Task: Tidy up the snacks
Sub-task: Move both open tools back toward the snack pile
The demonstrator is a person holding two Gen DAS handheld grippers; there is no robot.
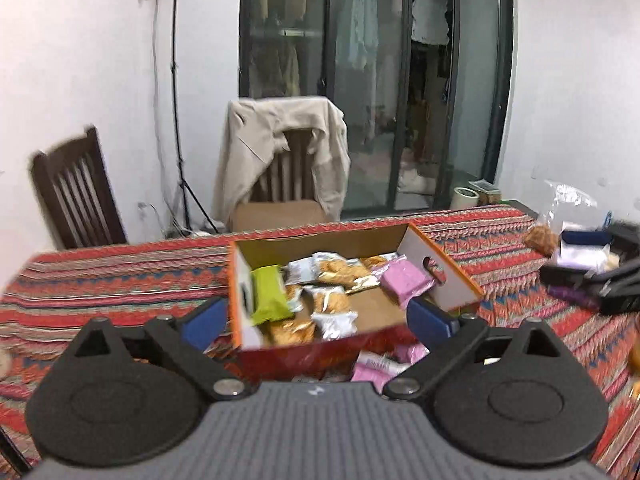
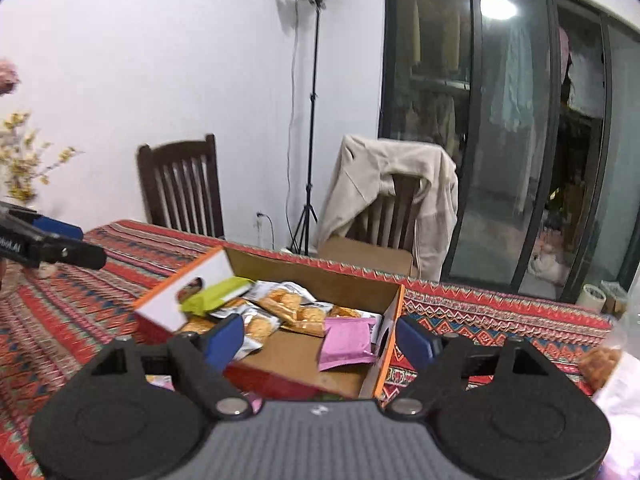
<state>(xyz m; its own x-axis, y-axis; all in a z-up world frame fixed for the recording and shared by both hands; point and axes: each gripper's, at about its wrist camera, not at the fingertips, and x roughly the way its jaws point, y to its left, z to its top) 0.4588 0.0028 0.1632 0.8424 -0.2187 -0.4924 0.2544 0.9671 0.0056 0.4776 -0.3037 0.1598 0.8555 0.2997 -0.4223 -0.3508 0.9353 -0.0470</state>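
Cardboard, orange-edged open box (image 1: 436,276) near the counter's (image 1: 100,280) far edge holds a green packet (image 1: 270,294), pink packet (image 1: 404,280) and golden biscuit packs (image 1: 340,270). Left claw (image 1: 316,320) and right claw (image 2: 320,340) gape empty.

The bench (image 1: 100,280) wore a red woven cloth with zigzag bands. On it sat an open orange-edged cardboard box (image 1: 444,276), its floor strewn with snack packets. Pink foil packets (image 1: 384,364) lay on the cloth just beside the box's near wall. A clear plastic bag of brown snacks (image 1: 544,236) rested well apart, toward the far right corner.
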